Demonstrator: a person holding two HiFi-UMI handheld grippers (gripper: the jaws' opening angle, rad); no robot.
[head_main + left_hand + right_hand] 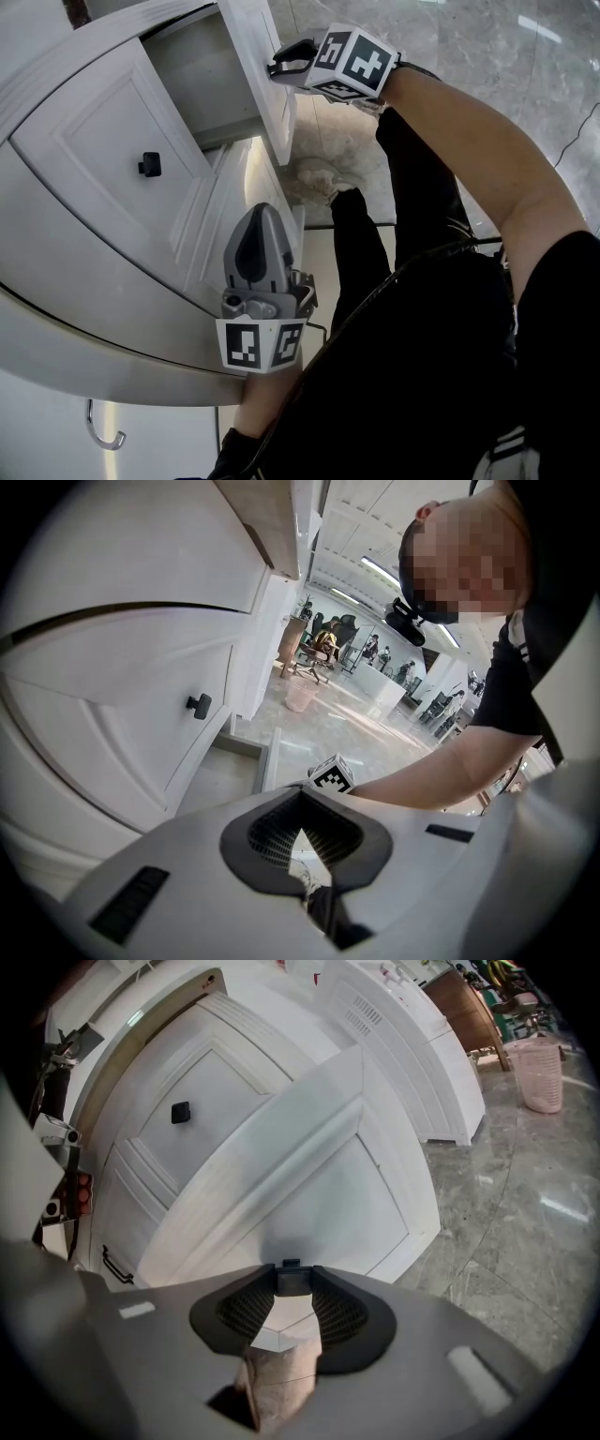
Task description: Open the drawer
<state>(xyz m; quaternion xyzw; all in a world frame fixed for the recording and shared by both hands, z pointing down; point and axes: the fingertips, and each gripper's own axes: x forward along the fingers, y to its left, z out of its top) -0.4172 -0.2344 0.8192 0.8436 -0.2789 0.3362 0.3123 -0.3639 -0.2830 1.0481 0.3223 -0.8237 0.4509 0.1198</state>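
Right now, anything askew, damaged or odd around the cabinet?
Nothing stands out. One drawer is pulled out, with the right tongs closed on its knob; the neighbouring front sits shut. No visible damage or spills.

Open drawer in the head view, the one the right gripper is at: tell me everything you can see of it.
The drawer is white, apparently painted wood, and stands pulled partway out of the cabinet. Nothing shows in the part of its pale interior in view. Its front panel has a moulded frame and a small black knob, which the right gripper holds between its jaws.
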